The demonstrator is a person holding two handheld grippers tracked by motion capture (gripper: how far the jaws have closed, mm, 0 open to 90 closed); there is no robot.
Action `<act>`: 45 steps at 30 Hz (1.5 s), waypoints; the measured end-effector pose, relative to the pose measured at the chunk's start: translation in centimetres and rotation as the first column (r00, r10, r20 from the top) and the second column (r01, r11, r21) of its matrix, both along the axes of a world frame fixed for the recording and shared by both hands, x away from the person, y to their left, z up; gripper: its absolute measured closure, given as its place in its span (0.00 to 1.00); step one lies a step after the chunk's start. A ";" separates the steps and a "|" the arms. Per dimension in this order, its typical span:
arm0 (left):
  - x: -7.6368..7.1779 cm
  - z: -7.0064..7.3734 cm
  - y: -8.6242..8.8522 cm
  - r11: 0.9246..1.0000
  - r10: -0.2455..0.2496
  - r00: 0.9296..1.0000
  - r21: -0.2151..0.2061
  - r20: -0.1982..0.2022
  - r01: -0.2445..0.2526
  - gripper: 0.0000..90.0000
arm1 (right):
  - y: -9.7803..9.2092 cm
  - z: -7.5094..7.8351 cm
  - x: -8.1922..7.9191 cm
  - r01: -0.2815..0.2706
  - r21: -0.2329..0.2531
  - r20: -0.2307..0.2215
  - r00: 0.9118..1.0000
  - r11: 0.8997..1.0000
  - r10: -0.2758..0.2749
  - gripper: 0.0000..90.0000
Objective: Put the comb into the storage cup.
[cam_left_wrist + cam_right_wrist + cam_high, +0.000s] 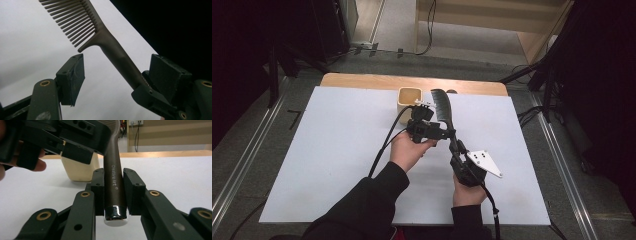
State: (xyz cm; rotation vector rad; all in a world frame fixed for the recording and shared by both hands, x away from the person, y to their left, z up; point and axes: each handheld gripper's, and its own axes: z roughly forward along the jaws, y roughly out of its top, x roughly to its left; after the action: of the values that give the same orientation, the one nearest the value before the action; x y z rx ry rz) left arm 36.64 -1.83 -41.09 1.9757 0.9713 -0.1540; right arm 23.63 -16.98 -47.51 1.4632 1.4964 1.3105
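Black comb [113, 180] clamped in right gripper [113, 192] fingers — left gripper [116, 75] fingers spread wide beside it.

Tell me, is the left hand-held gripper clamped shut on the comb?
No, in the left gripper view the left hand-held gripper stands open, its pads apart on either side of the comb handle.
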 end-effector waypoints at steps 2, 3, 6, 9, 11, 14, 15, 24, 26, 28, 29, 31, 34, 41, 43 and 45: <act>0.1 -0.1 -0.2 1.000 0.000 1.000 -0.002 -0.009 0.000 0.33 | 0.1 0.1 0.0 0.003 0.001 0.005 1.000 1.000 -0.003 0.78; 0.1 -0.2 -0.4 1.000 0.001 1.000 -0.008 -0.013 -0.001 0.33 | 0.2 0.1 0.0 0.005 0.002 0.004 1.000 1.000 -0.005 0.78; 0.1 -0.3 -0.9 1.000 0.002 1.000 -0.009 -0.016 -0.002 0.34 | 0.3 0.1 0.1 0.005 0.005 0.008 1.000 1.000 -0.005 0.78; 0.1 -0.5 -1.1 1.000 0.005 1.000 -0.010 -0.024 -0.006 0.35 | 0.3 0.1 0.1 0.009 0.007 0.008 1.000 1.000 -0.009 0.78; 0.1 -0.6 -1.2 1.000 0.022 0.999 -0.009 -0.029 -0.022 0.39 | 0.3 0.1 0.1 0.017 0.006 0.007 1.000 1.000 -0.017 0.78; 0.1 -0.6 -1.4 0.999 0.037 0.999 -0.009 -0.027 -0.038 0.42 | 0.4 0.1 0.1 0.020 0.001 0.009 1.000 1.000 -0.020 0.78; 0.1 -0.6 -1.4 0.999 0.044 0.999 -0.012 -0.024 -0.045 0.43 | 0.4 0.0 0.1 0.021 0.000 0.009 1.000 1.000 -0.021 0.78; 0.0 -0.8 -1.5 0.996 0.092 0.994 -0.015 -0.051 -0.093 0.62 | 0.8 -0.1 0.1 0.039 -0.014 0.014 0.999 0.999 -0.039 0.78; 0.2 -1.1 -1.5 0.994 0.105 0.990 -0.019 -0.090 -0.107 0.64 | 0.8 -0.2 0.1 0.041 -0.011 0.005 0.999 0.999 -0.041 0.78; 0.3 -1.2 -1.5 0.994 0.106 0.989 -0.024 -0.100 -0.108 0.65 | 0.9 -0.3 0.2 0.045 -0.004 0.001 0.999 0.999 -0.045 0.78; 0.3 -1.3 -1.4 0.993 0.111 0.987 -0.032 -0.112 -0.116 0.66 | 0.9 -0.3 0.2 0.044 -0.004 0.000 0.999 0.999 -0.044 0.78; 0.3 -1.4 -1.4 0.993 0.113 0.987 -0.033 -0.111 -0.117 0.66 | 0.9 -0.4 0.3 0.043 -0.004 0.000 0.999 0.999 -0.043 0.78; 0.4 -1.5 -1.2 0.993 0.105 0.987 -0.036 -0.124 -0.110 0.69 | 1.1 -0.6 0.4 0.035 -0.004 -0.019 0.999 0.999 -0.035 0.78; 0.6 -1.6 -1.0 0.995 0.077 0.986 -0.051 -0.150 -0.085 0.72 | 1.3 -0.7 0.3 0.041 -0.017 -0.021 0.999 0.999 -0.042 0.78; 0.7 -1.6 -0.9 0.995 0.067 0.985 -0.058 -0.159 -0.077 0.73 | 1.2 -0.8 0.4 0.040 -0.012 -0.027 0.999 0.999 -0.040 0.78; 0.7 -1.5 -0.9 0.995 0.063 0.985 -0.068 -0.161 -0.075 0.74 | 1.2 -0.8 0.4 0.038 -0.013 -0.026 0.999 0.999 -0.039 0.78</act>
State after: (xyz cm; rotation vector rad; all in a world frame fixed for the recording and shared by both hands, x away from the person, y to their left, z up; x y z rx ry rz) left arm 37.36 -2.70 -42.63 1.8814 1.1188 -0.3080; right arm 24.04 -15.74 -48.30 1.4998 1.4833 1.2614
